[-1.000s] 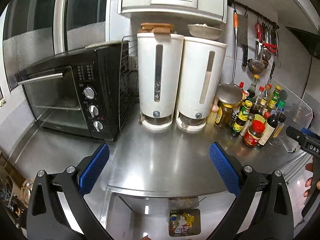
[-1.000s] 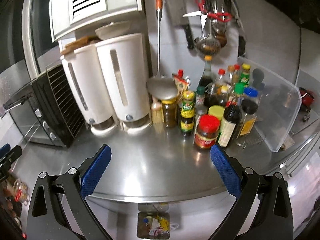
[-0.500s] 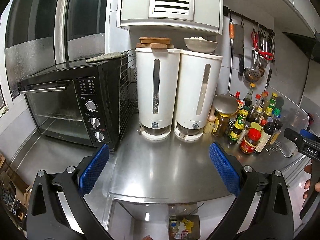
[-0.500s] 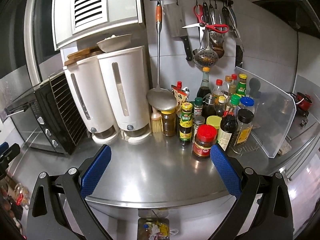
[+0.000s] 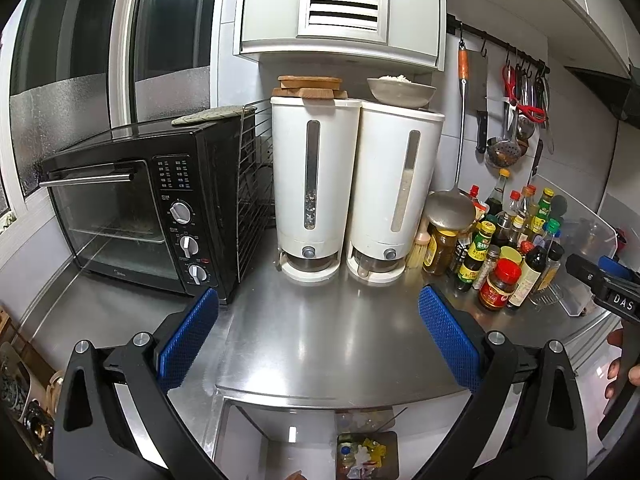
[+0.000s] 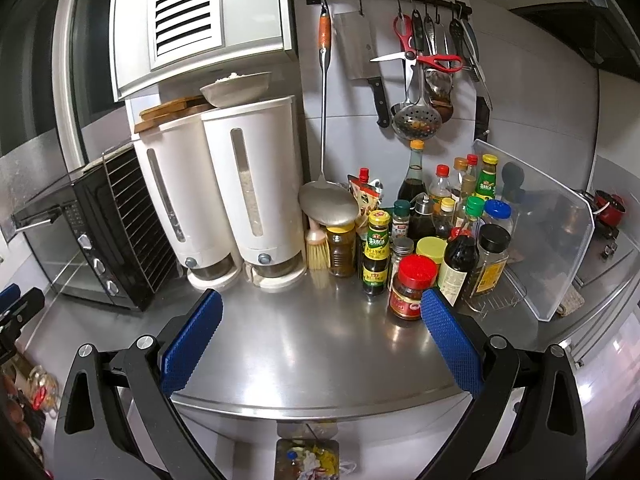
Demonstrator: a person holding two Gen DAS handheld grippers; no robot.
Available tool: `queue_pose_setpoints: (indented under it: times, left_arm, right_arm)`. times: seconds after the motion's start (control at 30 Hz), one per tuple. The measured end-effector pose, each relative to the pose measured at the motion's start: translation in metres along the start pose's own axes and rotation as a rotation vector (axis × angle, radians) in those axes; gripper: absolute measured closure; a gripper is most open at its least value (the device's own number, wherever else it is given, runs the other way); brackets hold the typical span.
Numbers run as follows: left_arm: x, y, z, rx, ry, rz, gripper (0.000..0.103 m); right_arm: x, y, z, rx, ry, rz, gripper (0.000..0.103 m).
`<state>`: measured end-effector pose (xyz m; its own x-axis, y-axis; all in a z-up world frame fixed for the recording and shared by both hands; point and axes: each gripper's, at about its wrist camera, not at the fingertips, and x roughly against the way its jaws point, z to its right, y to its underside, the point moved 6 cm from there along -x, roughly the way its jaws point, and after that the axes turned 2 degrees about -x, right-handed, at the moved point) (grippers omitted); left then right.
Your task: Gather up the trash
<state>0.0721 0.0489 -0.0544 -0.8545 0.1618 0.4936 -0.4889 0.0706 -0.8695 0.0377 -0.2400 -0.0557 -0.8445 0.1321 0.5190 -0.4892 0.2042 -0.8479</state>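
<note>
Your left hand-held gripper (image 5: 318, 334) and your right hand-held gripper (image 6: 322, 336) both hover with jaws spread wide and nothing between the blue pads, above the bare front of the steel tabletop (image 5: 320, 344). No trash lies on that surface. The only trash in view sits below its front edge: a bin (image 6: 307, 460) with yellow and white scraps, seen at the bottom of both wrist views, well apart from either gripper.

Goods stand pushed back against the wall, probably to keep the working area free: a black oven (image 5: 132, 216) at the left, two white dispensers (image 5: 356, 196) in the middle, and a cluster of bottles and jars (image 6: 436, 240) at the right, fenced by a clear splash guard (image 6: 548, 248). A red-lidded jar (image 6: 412, 286) stands foremost, just beyond your right gripper's right pad.

Open room lies over the front half of the tabletop and past its curved edge. To reach the bin, you would likely lower each gripper clear of that edge.
</note>
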Motion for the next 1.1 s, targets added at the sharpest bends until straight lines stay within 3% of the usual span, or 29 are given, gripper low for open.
queue_pose_setpoints:
  times: [1.1]
  left_arm:
    - [-0.0016, 0.0025, 0.0022, 0.004, 0.013, -0.001, 0.008]
  right_arm:
    - [0.0039, -0.0012, -0.0068, -0.017, 0.009, 0.010, 0.003]
